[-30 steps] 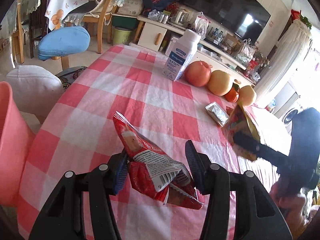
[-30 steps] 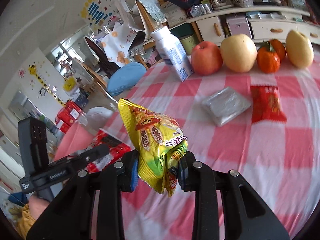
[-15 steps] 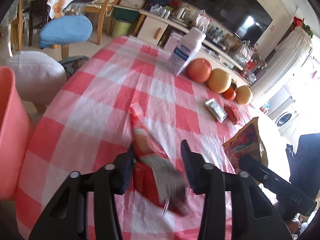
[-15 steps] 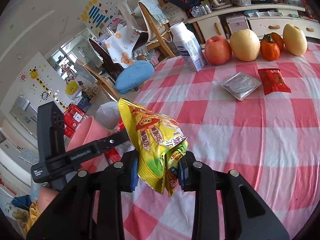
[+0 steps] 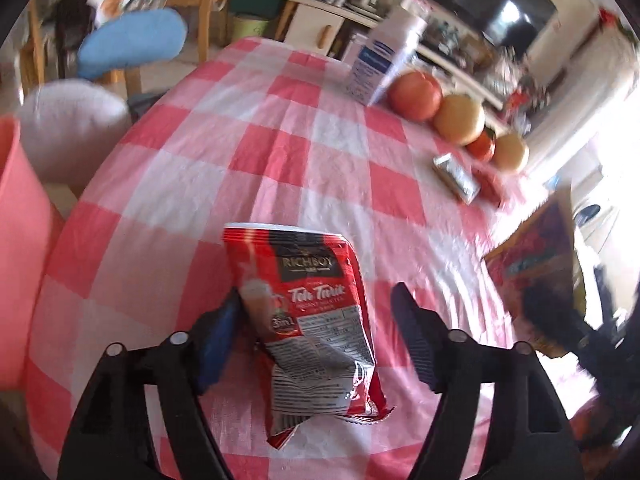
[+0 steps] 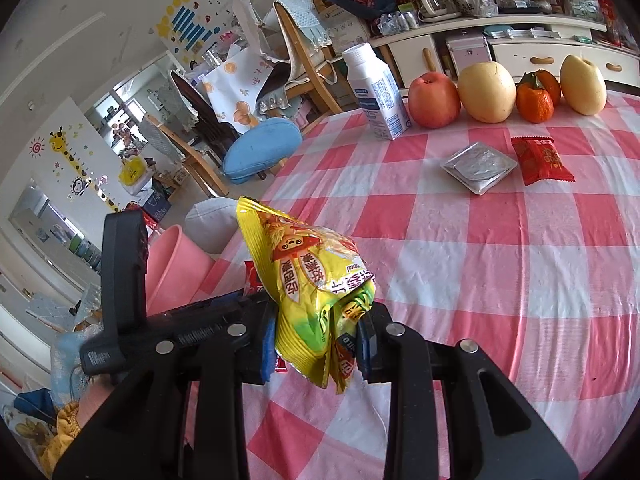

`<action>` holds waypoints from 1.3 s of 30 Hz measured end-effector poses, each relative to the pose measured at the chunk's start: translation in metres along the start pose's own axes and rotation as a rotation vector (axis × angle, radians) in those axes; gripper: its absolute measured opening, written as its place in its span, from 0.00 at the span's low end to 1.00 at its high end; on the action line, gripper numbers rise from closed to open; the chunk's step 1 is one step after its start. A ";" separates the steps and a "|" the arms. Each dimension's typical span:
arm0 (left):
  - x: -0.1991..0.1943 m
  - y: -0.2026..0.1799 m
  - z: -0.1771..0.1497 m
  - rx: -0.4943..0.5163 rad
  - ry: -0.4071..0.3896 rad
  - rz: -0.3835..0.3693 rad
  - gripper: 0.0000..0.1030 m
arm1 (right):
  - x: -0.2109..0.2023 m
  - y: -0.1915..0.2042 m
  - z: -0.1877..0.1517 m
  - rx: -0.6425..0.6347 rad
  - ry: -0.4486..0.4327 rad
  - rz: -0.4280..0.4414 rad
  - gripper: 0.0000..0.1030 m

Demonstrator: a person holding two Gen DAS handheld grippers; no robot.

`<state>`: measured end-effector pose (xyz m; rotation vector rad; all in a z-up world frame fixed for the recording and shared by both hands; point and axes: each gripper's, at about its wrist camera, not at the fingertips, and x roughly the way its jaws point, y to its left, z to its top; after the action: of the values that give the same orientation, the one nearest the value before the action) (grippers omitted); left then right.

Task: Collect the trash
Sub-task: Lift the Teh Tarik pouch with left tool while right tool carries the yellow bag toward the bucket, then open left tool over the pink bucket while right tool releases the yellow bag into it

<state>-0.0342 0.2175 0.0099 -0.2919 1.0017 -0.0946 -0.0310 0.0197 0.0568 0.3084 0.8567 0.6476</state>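
A red "Teh Tarik" packet (image 5: 316,312) lies flat on the red-checked tablecloth (image 5: 280,160), between the jaws of my left gripper (image 5: 316,292). Those jaws are opening. The right finger (image 5: 408,320) stands clear of the packet and the left pad (image 5: 222,328) sits at its edge without squeezing it. My right gripper (image 6: 318,320) is shut on a crumpled yellow snack bag (image 6: 304,276), held above the table's near edge. That bag (image 5: 536,252) also shows at the right of the left wrist view. A pink bin (image 6: 176,268) stands beside the table on the left.
A silver foil packet (image 6: 478,166) and a small red wrapper (image 6: 540,160) lie mid-table. A milk carton (image 6: 376,92), an apple (image 6: 434,98), pears and oranges line the far edge. Stools and chairs (image 6: 260,148) stand past the table's left side.
The left jaws have opened and the red packet has dropped from their grip to lie flat on the cloth. The right gripper has drawn back toward the table's near left edge with the yellow bag.
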 end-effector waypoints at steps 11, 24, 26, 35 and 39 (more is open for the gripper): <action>0.007 -0.028 -0.009 0.234 -0.014 0.154 0.58 | -0.005 0.002 0.003 0.008 -0.009 -0.025 0.31; -0.010 0.002 0.004 0.050 -0.024 0.014 0.50 | 0.002 0.024 0.012 0.001 -0.009 -0.002 0.31; -0.023 0.010 0.009 0.024 -0.061 0.001 0.50 | 0.005 0.029 0.014 -0.002 -0.007 0.008 0.31; -0.093 0.085 0.026 -0.195 -0.278 0.069 0.50 | 0.029 0.075 0.024 -0.035 0.016 0.113 0.31; -0.123 0.130 0.026 -0.319 -0.372 0.164 0.51 | 0.050 0.112 0.026 -0.066 0.051 0.190 0.31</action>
<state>-0.0857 0.3728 0.0863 -0.4969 0.6640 0.2633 -0.0318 0.1378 0.0991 0.3170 0.8592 0.8623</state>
